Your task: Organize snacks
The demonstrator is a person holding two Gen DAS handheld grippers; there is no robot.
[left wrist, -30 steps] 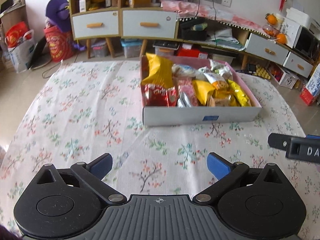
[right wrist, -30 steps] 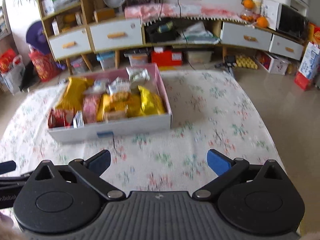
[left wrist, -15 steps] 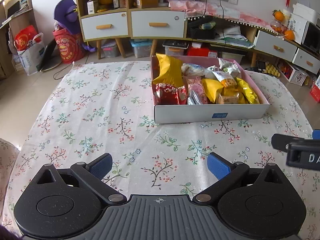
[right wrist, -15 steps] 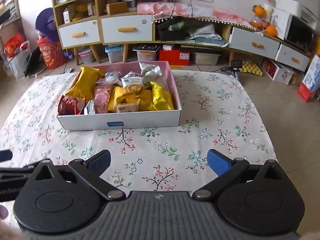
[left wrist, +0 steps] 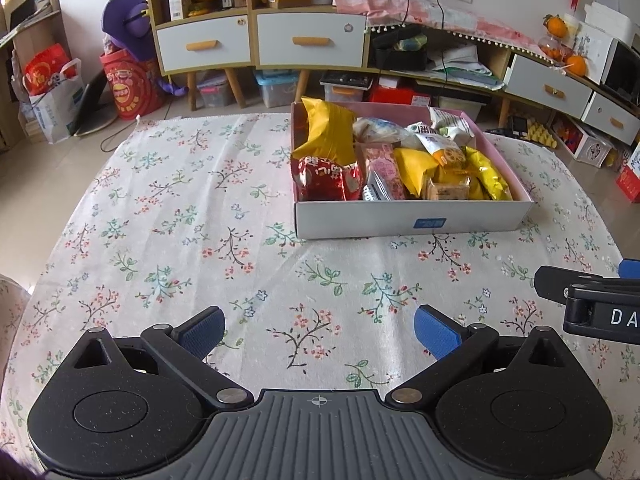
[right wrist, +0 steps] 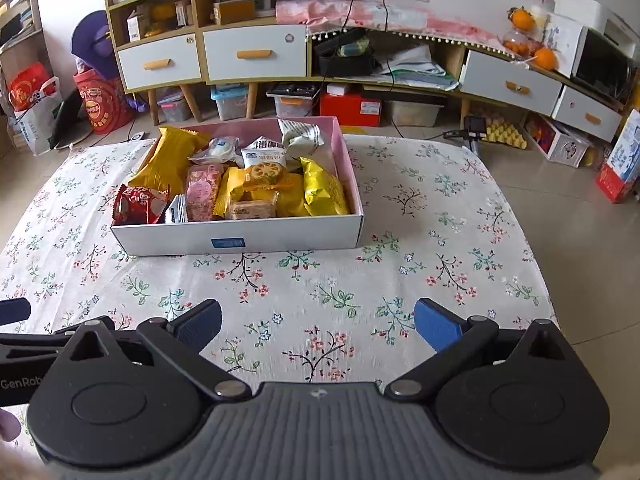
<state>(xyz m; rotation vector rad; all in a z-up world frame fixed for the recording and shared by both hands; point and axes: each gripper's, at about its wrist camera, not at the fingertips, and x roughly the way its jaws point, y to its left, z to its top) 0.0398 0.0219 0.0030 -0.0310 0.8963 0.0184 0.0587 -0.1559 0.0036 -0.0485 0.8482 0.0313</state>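
A white box with a pink inside (left wrist: pixel 408 222) (right wrist: pixel 240 240) stands on the floral tablecloth, packed with snack packets: a tall yellow bag (left wrist: pixel 326 132) (right wrist: pixel 170 156), a red packet (left wrist: pixel 324 178) (right wrist: pixel 138 204), a pink one (right wrist: pixel 202 190) and several yellow ones (right wrist: pixel 322 194). My left gripper (left wrist: pixel 318 328) hovers open over the cloth, well short of the box, with nothing between its blue pads. Level with it on the right, my right gripper (right wrist: pixel 318 326) is open and empty too. Each gripper shows at the edge of the other's view.
The tablecloth (left wrist: pixel 180 220) covers the whole table, whose right edge (right wrist: pixel 532 248) drops to a tiled floor. Behind the table stand drawer cabinets (left wrist: pixel 260 44), storage bins, red bags (left wrist: pixel 128 84) and a low shelf with oranges (right wrist: pixel 544 58).
Both grippers have pulled back and risen, so the box looks smaller and farther off. Their jaws have stayed open and empty.
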